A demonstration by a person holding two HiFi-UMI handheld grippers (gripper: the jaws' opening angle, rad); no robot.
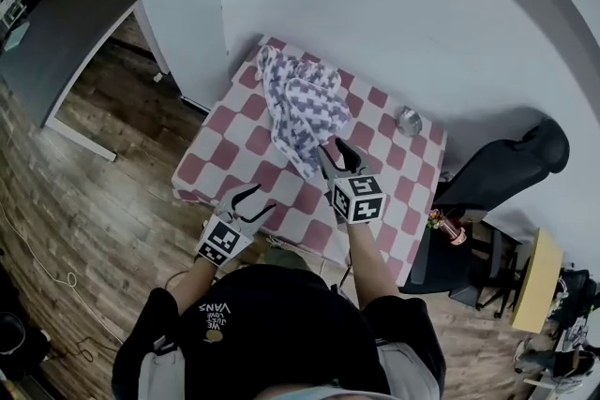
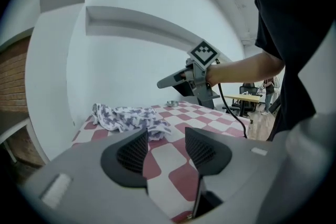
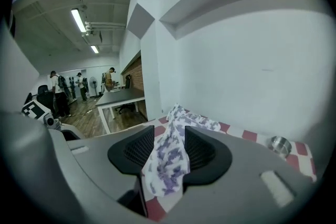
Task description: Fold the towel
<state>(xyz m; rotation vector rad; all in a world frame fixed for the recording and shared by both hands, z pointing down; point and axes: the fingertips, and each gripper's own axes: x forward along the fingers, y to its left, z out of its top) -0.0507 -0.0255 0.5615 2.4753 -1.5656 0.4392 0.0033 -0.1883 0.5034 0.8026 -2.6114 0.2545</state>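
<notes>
Towel [image 1: 302,103] is seen crumpled in a long heap at the upper middle of the head view, on the checked table [image 1: 234,155], with its narrow end pointing toward the frame's centre. The right claw [image 1: 339,147] is set astride that narrow end, probably so that a corner can be picked out and the cloth spread before any fold is made. In its own view the jaws are held well apart, with a strip of towel lying in the gap and brushing both pads. No firm pinch is shown, so the cloth is judged enclosed rather than clamped. The left claw [image 1: 261,199] is held at the lower left, over the table's near edge and well apart from the towel, likely placed for a second corner. Its jaws are likewise spread wide, and only bare checks are seen between them. A bowl [image 1: 409,120] stands at the right, away from the towel.
</notes>
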